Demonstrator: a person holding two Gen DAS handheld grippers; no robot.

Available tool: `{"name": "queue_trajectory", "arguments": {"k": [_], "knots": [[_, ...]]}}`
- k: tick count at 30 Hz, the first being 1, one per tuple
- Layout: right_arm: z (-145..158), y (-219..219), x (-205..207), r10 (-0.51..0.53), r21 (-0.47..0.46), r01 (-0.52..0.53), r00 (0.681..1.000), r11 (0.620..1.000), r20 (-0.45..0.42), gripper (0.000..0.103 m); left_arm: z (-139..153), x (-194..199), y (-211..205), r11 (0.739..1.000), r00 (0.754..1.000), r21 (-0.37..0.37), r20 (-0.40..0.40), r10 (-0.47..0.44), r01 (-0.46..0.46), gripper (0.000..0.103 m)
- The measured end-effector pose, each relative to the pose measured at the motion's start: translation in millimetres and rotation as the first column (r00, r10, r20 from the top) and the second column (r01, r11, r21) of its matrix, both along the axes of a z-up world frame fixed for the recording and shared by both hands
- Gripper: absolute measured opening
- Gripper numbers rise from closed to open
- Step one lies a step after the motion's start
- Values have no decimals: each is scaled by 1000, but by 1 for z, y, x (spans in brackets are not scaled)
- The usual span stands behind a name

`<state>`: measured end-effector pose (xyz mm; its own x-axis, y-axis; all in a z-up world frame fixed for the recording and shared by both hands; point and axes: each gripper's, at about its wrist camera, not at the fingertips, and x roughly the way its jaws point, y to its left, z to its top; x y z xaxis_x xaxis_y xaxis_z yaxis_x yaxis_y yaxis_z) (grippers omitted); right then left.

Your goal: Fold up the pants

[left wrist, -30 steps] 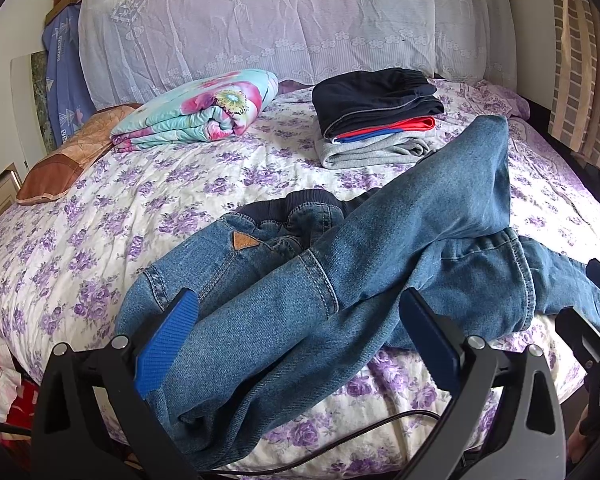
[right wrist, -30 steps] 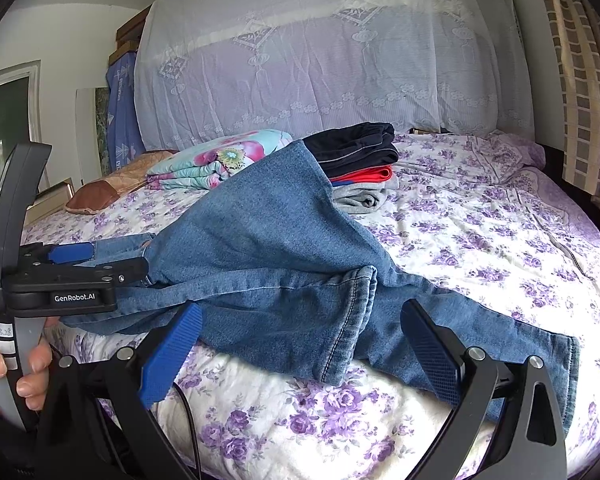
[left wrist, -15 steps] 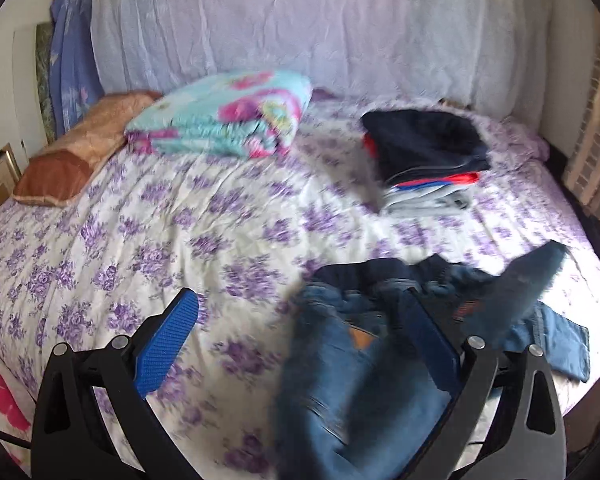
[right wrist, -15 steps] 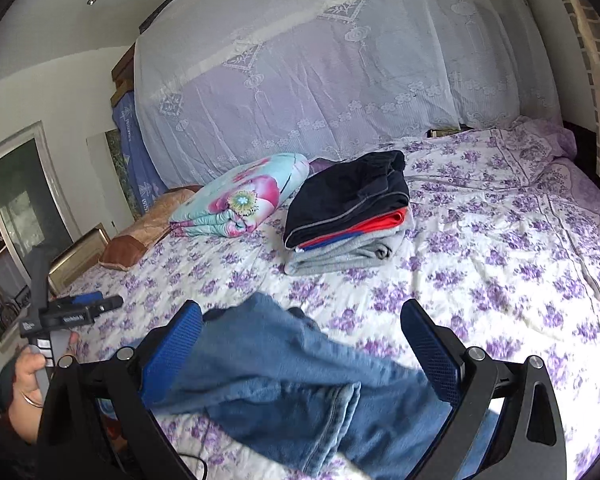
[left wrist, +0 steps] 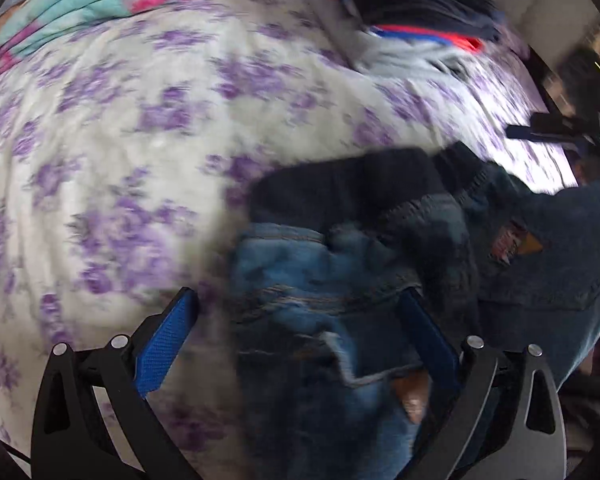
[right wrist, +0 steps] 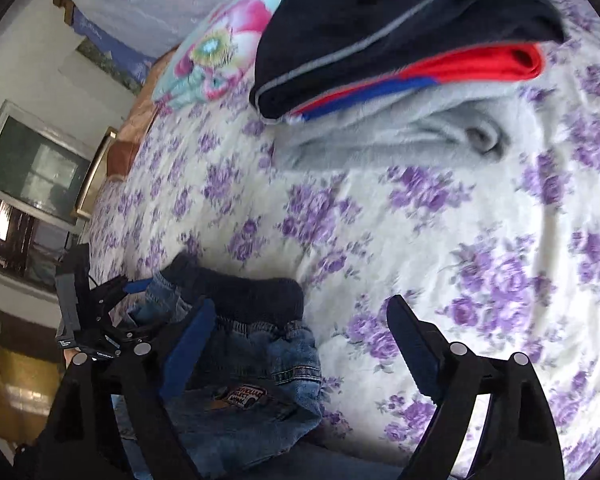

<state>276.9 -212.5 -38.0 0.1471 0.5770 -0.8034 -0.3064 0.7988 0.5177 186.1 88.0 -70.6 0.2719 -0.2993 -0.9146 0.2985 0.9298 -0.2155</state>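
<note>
On the flowered bedspread (right wrist: 440, 216) sits one pair of jeans (left wrist: 340, 280), bunched in a heap near the front edge, dark elastic waistband (right wrist: 256, 292) up top and a stitched brand patch (right wrist: 242, 394) showing below it. One stack of folded clothes (right wrist: 400, 60) lies farther up the bed, three layers by my count: navy on top, a red-and-blue piece in the middle, grey at the bottom. One folded floral quilt (right wrist: 216, 52) lies beside that stack.

Two grippers in play. Left gripper (left wrist: 300, 336) has its blue pads spread wide; the denim lies between them, and the right-hand pad (left wrist: 428, 336) sits against the fabric, though the blur makes a real touch hard to call. It clamps nothing. Right gripper (right wrist: 300, 344) is spread wide as well, its left pad (right wrist: 188, 344) over the waistband edge of the jeans, its other pad (right wrist: 412, 352) above bare sheet. From the right wrist view, the left gripper shows at the jeans' far side, just beside the waistband.
</note>
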Motion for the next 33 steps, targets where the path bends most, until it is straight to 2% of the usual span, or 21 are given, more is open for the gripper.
{"name": "queue_trajectory", "arguments": {"k": [2, 4, 5, 6, 7, 9, 11, 12, 14, 16, 18, 20, 22, 24, 25, 26, 27, 28, 29, 31, 33], "knots": [[-15, 22, -3, 98, -42, -100, 994, 994, -38, 88, -1, -8, -13, 999, 999, 7, 11, -42, 42, 94], [-35, 51, -15, 223, -109, -234, 969, 966, -107, 84, -1, -11, -17, 999, 999, 26, 25, -39, 38, 94], [-45, 63, -23, 282, -157, -304, 948, 940, -147, 75, 0, -11, -15, 1000, 999, 8, 25, -28, 27, 92], [-45, 73, -31, 311, -241, -326, 945, 914, -101, 68, 1, -9, -13, 1000, 999, -1, 27, -19, 19, 89], [-42, 79, -39, 335, -281, -341, 940, 897, -71, 59, 3, -8, -11, 1000, 999, -7, 33, -5, 5, 76], [-28, 82, -47, 330, -319, -316, 944, 894, -10, 17, 9, -8, -7, 997, 1000, -76, 24, -4, 6, 51], [-9, 80, -53, 314, -317, -276, 946, 907, 75, 17, 15, -9, -10, 997, 999, -72, 51, -7, 11, 38], [5, 83, -60, 326, -343, -259, 933, 903, 154, 17, 17, -10, -12, 998, 998, -64, 67, -5, 9, 35], [28, 90, -70, 356, -387, -248, 903, 888, 239, 16, 27, -15, -13, 997, 994, -79, 110, 8, 1, 23], [58, 107, -80, 409, -446, -237, 846, 863, 342, 16, 44, -25, -8, 995, 983, -92, 179, 47, -31, 20], [91, 124, -80, 457, -485, -234, 788, 842, 413, 16, 67, -36, 5, 990, 958, -111, 263, 115, -88, 20], [122, 151, -73, 483, -492, -235, 738, 838, 472, 16, 94, -53, 33, 972, 912, -158, 347, 219, -173, 20], [160, 182, -67, 508, -483, -248, 672, 840, 539, 15, 123, -74, 70, 938, 842, -218, 419, 340, -270, 20], [194, 227, -60, 509, -437, -277, 603, 856, 615, 16, 145, -94, 104, 888, 754, -269, 469, 459, -373, 20], [205, 246, -56, 503, -416, -289, 581, 862, 639, 16, 152, -104, 123, 853, 708, -284, 476, 521, -437, 23], [209, 267, -50, 496, -404, -290, 566, 868, 659, 26, 154, -110, 141, 825, 677, -278, 473, 564, -492, 28], [205, 296, -40, 483, -418, -250, 556, 874, 677, 72, 151, -113, 156, 792, 648, -237, 469, 600, -562, 34], [195, 321, -32, 472, -456, -181, 562, 872, 679, 96, 146, -115, 169, 761, 627, -209, 456, 631, -614, 55], [182, 338, -24, 462, -501, -98, 567, 860, 682, 98, 136, -118, 184, 719, 601, -183, 435, 671, -670, 70], [162, 353, -21, 484, -555, -63, 576, 829, 658, 97, 115, -122, 203, 672, 583, -121, 402, 706, -730, 71], [155, 337, -23, 460, -561, -20, 598, 827, 656, 97, 96, -130, 218, 648, 585, -54, 379, 717, -759, 72]]}}
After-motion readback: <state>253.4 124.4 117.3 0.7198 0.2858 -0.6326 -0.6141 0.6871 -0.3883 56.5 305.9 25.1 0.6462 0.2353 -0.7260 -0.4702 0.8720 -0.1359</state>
